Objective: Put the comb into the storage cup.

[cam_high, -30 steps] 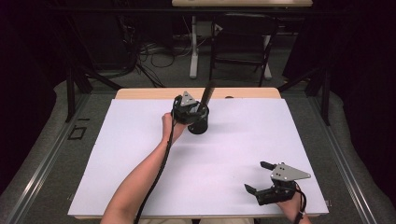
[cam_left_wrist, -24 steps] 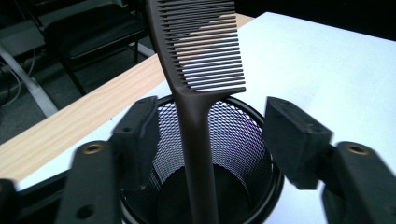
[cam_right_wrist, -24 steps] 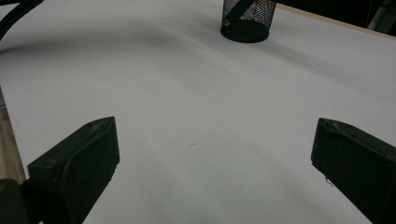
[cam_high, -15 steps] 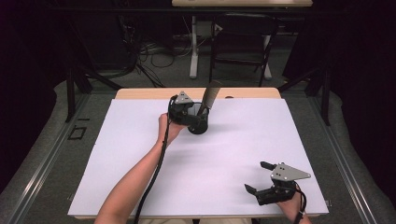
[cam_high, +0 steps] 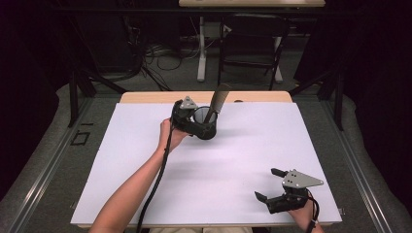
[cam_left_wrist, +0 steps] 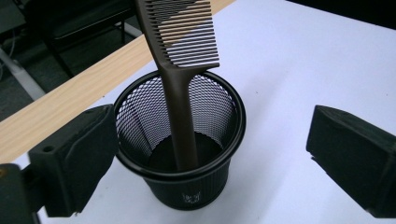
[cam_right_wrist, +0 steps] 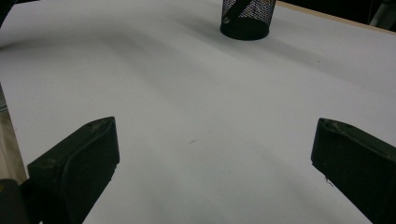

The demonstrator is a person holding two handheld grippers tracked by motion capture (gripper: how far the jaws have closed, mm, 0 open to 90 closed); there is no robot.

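Left tool [cam_left_wrist: 205, 154] gapes wide around the light, tippy mesh cup [cam_left_wrist: 180, 144]; pinch its rim, mind the loose stiff comb [cam_left_wrist: 180, 70].

The worktop [cam_high: 233, 160] lies bare across its middle and along its left and right edges, leaving wide passage there. Near the far edge stands a black mesh cup [cam_high: 204, 124] with a brown comb [cam_high: 217, 101] leaning out of it towards that edge. The left gripper [cam_high: 187, 116] crowds the cup's left side with jaws spread wide; the cup's right side is free.
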